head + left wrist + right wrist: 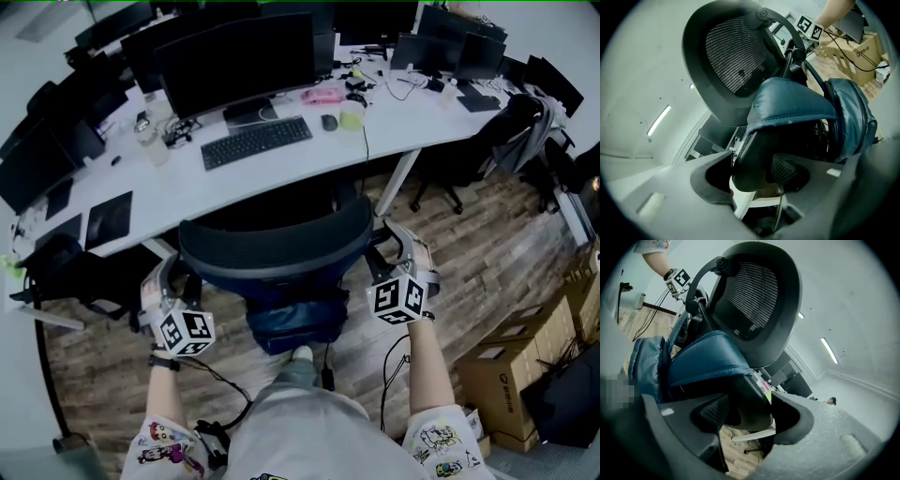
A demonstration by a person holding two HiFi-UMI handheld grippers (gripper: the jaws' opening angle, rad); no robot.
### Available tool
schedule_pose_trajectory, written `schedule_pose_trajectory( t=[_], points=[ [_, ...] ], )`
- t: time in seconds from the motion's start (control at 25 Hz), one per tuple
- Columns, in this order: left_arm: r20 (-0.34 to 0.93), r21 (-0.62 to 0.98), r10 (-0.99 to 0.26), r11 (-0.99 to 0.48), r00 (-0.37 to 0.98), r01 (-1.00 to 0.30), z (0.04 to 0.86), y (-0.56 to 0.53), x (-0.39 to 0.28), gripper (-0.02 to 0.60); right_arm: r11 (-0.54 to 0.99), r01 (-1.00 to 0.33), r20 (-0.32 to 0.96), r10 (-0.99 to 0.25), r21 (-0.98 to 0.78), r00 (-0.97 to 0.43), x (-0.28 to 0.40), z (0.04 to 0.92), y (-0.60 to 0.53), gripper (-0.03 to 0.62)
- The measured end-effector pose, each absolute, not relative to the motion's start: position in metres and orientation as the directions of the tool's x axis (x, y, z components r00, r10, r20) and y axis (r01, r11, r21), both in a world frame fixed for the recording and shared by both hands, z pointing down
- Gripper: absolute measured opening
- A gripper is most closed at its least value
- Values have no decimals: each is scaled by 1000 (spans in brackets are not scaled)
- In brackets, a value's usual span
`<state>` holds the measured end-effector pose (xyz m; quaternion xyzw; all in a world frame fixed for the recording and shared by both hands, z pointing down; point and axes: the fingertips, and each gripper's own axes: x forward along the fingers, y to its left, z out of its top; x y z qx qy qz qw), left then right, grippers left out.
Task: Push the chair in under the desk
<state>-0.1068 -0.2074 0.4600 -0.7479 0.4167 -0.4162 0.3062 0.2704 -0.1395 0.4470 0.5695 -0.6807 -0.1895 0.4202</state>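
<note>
A black office chair with a mesh backrest [277, 246] and a blue seat cushion [292, 323] stands at the white desk [281, 178], its front tucked beneath the desktop. My left gripper [173, 277] reaches the chair's left armrest, and my right gripper [398, 246] reaches the right one. In the left gripper view, the dark armrest [752, 157] fills the gap of the left gripper [757, 176], whose jaws are closed on it. The right gripper view is alike: the armrest [747, 401] sits clamped in the right gripper [750, 420]. The backrest [754, 291] rises above.
On the desk are monitors [239, 61], a keyboard [256, 141], a mouse [328, 122] and small clutter. A slanted desk leg [398, 183] stands right of the chair. Cardboard boxes [502, 375] sit at the right, another chair [520, 131] farther back. Cables trail over the wooden floor.
</note>
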Motion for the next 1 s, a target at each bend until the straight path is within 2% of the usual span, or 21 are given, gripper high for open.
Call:
schedule_pose_trajectory(
  t=[0.64, 1.0],
  points=[
    [317, -809, -905, -415, 286, -416, 456, -256, -83, 253, 330, -593, 391, -920, 734, -29, 298, 445, -218, 268],
    [307, -808, -926, -375, 219, -454, 454, -285, -62, 253, 364, -571, 385, -919, 736, -89, 320, 442, -279, 268]
  ],
)
